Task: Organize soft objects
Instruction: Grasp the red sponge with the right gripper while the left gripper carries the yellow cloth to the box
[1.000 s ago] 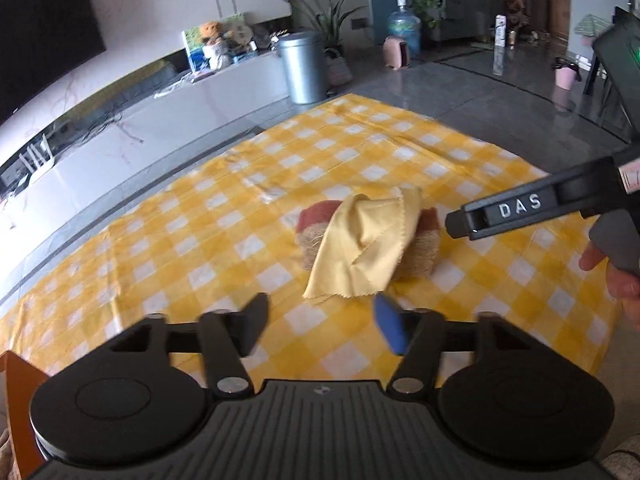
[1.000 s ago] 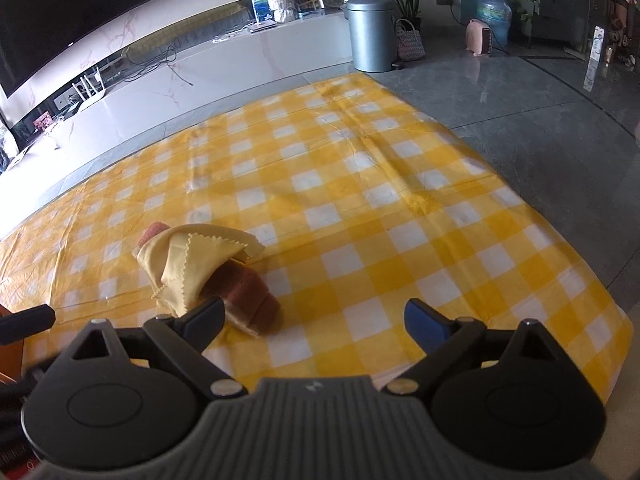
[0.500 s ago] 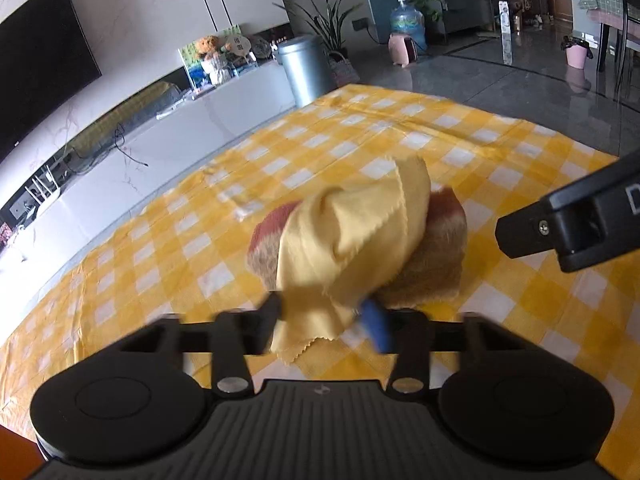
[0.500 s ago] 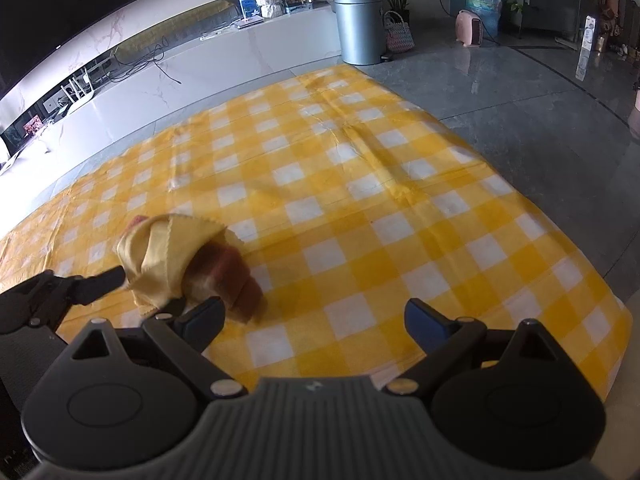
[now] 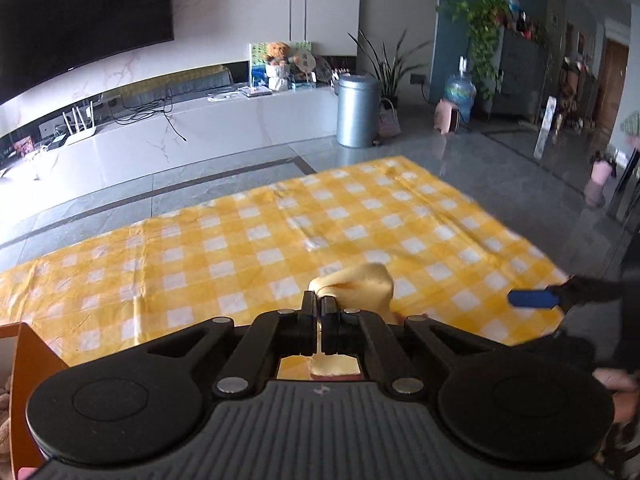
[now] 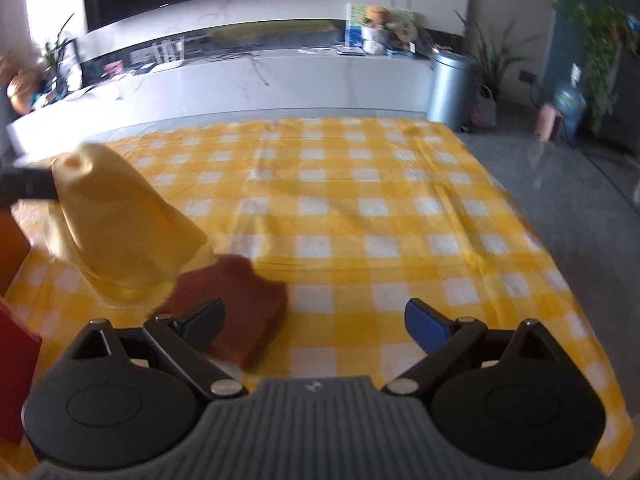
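Step in hand: lifting the cloth clear of the toy.

My left gripper [image 5: 319, 309] is clamped on the yellow cloth [image 6: 120, 224], raised above the brown bread-shaped plush [image 6: 236, 300] on the checked mat [image 6: 360, 208]; my right gripper [image 6: 314, 320] gapes empty beside the plush. Next, I judge: carry the cloth aside.

Grey bin [image 5: 357, 110], teddy bear [image 5: 277, 53], television [image 5: 80, 16]

Home living room: wall television [image 5: 80, 20], long white media console [image 5: 180, 136], potted plants [image 5: 386, 68], checkered floor cloth [image 5: 280, 240].
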A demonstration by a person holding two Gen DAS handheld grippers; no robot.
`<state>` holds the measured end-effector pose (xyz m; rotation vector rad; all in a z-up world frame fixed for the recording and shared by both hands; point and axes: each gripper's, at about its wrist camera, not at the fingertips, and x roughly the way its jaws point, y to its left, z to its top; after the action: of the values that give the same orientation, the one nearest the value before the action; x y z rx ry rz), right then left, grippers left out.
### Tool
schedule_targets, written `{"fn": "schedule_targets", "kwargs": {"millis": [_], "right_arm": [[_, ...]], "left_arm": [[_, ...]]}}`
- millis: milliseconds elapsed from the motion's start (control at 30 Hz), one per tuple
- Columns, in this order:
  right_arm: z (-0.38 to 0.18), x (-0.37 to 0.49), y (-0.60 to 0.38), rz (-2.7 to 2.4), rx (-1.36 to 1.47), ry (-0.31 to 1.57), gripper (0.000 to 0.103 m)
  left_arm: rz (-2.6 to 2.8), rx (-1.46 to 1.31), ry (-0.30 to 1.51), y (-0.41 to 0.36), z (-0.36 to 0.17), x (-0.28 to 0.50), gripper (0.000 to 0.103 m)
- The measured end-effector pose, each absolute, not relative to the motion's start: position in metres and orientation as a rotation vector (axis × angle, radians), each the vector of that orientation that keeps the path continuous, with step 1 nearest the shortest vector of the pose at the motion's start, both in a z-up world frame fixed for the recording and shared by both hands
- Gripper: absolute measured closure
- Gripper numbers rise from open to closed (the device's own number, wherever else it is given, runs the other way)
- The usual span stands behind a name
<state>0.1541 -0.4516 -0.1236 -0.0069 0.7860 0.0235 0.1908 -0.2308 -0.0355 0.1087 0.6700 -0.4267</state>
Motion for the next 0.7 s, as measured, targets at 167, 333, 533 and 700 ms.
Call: {"fn": "schedule_targets", "kwargs": {"millis": [167,333,533,700], "right_arm": [[-0.124,0.169,-0.424,0.133,-0.021,0.791,0.005],[-0.127,0.193,-0.403,0.209,-0.059,0.760,0.002],[-0.157,0.215,-0.377,0.329,-0.288,0.842,0.002],[-0.168,0.220,-0.375,0.292,-0.324,0.874,0.003]], "left_arm": [[-0.436,0.031,0.593,-0.193,0.009,0.167,0.102],[-0.418,-0.008,0.567,-0.159,0.032,0.148,0.102],[-0.393,-0.046,0.546,-0.127,0.045,0.141,0.102],[-0.434,-0.082,0.523,-0.108,0.044,0.142,0.101]]}}
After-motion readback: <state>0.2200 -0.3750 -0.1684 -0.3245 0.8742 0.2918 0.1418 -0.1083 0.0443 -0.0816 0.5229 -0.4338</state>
